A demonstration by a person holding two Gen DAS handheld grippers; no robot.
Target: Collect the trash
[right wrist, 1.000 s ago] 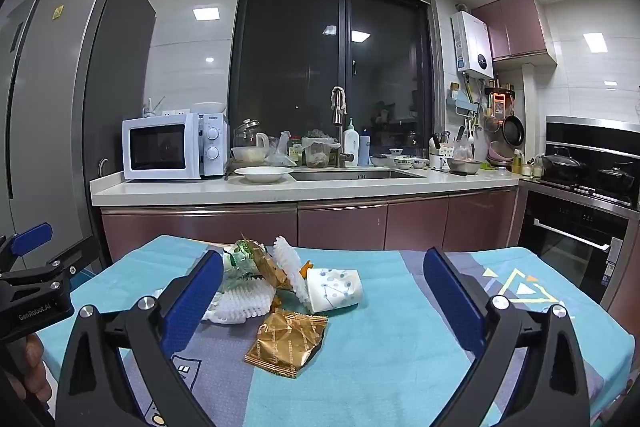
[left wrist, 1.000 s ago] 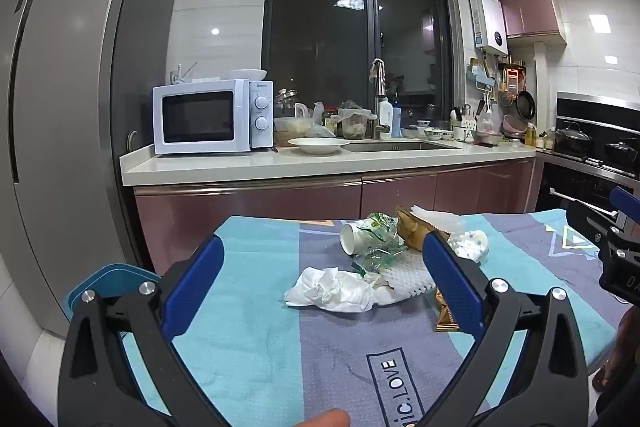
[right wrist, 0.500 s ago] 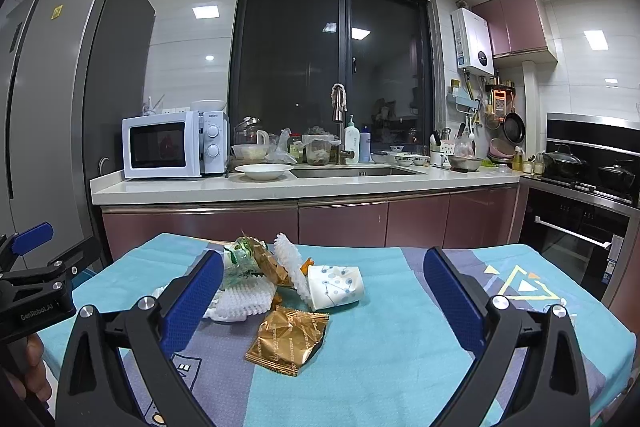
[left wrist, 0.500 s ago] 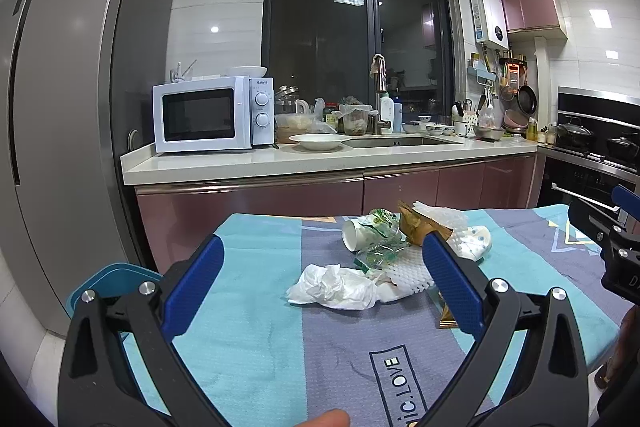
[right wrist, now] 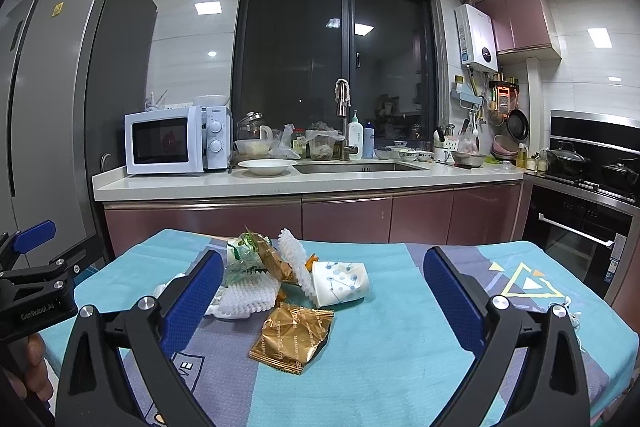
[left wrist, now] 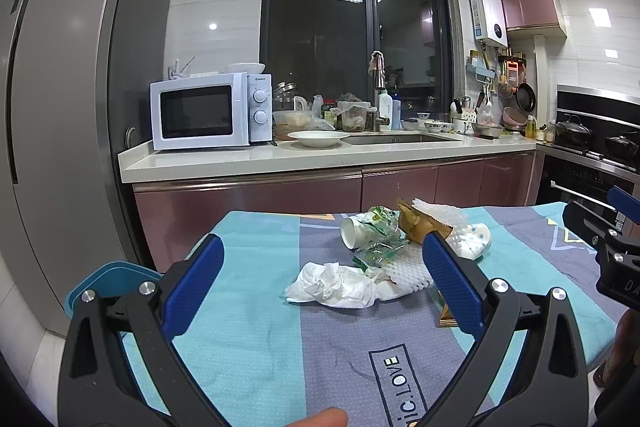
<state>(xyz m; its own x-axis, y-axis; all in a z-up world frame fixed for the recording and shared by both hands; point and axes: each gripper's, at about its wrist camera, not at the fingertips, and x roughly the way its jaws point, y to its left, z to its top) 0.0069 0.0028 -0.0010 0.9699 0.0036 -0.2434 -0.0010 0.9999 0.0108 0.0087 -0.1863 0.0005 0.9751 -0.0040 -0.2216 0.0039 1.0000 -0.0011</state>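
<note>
A teal and grey-purple striped tablecloth (right wrist: 400, 367) carries a gold wrapper (right wrist: 292, 337), a white cup with blue dots (right wrist: 340, 283), white foam netting (right wrist: 248, 297), a green-printed wrapper (left wrist: 378, 231) and a white tissue (left wrist: 332, 285), before mauve cabinets (right wrist: 344, 215).

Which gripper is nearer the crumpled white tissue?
Left. The left gripper frames the crumpled white tissue just ahead; the right gripper sits off to its right, facing the gold wrapper.

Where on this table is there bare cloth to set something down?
Bare tablecloth lies right of the dotted paper cup and gold wrapper, out to the triangle print. Another patch sits left of the crumpled tissue. The middle is crowded: foam nets, wrappers and cups piled together.
</note>
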